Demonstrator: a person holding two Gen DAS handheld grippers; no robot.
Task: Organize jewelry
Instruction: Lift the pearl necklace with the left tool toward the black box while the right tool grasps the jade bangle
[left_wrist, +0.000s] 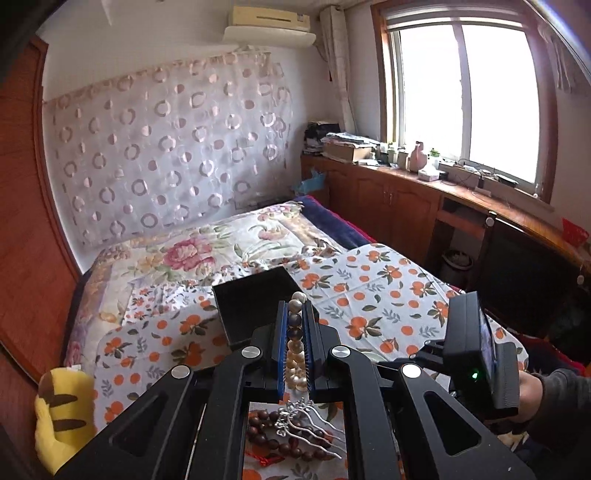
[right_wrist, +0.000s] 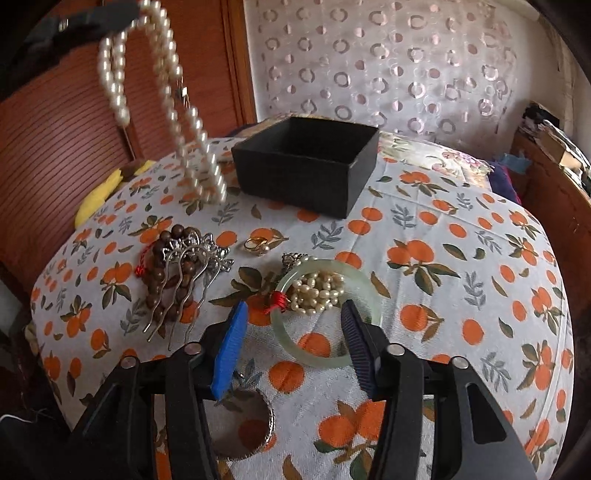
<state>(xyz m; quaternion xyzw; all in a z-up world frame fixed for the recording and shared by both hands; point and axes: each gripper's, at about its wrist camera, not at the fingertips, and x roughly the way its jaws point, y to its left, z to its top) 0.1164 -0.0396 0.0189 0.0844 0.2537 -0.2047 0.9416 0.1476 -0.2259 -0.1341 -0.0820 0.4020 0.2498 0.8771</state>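
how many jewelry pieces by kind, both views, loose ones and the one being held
pearl strands: 2 (held necklace, small bunch inside the bangle)
wooden bead bracelet: 1
silver hair comb: 1
gold ring: 1
jade bangle: 1
total: 6

Pearl necklace (right_wrist: 162, 92) dangling beside black box (right_wrist: 306, 162)

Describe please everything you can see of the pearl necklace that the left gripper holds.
The pearl necklace is a long strand of round, glossy cream-white beads, pearl-like in look. The left gripper is shut on it: in the left wrist view a row of beads sits pinched between the blue pads. In the right wrist view it hangs free in loops above the orange-print cloth, left of the open black box, touching neither. It looks slightly blurred.
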